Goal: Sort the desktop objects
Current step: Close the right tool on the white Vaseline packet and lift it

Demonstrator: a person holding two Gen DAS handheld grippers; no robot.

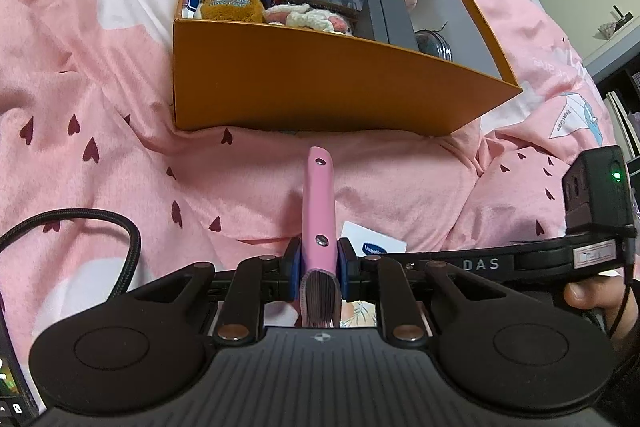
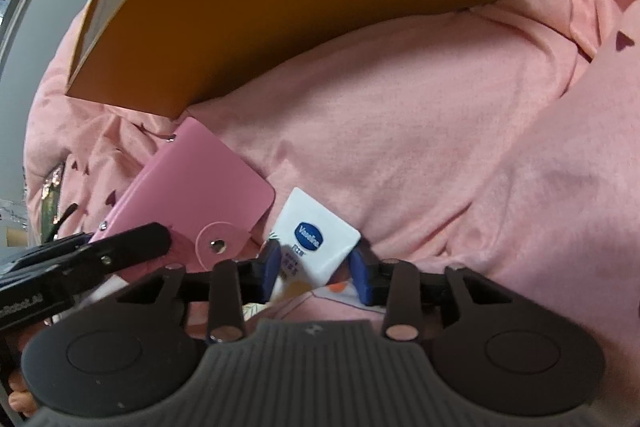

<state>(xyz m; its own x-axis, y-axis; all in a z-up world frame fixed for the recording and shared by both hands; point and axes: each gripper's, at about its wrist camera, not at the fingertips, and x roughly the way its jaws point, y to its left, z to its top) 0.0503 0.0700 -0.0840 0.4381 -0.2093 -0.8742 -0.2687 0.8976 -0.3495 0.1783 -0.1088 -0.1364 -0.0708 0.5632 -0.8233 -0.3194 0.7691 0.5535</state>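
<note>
Two grips set, box ahead.

The left gripper [image 1: 319, 259] has its jaws clamped on the pink wallet [image 1: 318, 211], edge-up above the bed [image 1: 120, 167]; the right gripper's [image 2: 316, 267] jaws bracket the Vaseline packet [image 2: 316, 235], contact unclear. Best to firm that grip, then lift both clear over the box [image 1: 320, 87] wall.

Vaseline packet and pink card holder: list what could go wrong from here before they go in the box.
1. The right gripper has the white Vaseline packet tilted between its pads; whether they press is unclear, so it may slip onto the pink bedding.
2. The left gripper pinches the pink card holder only at its near end; it could swing or hit the orange box wall.
</note>
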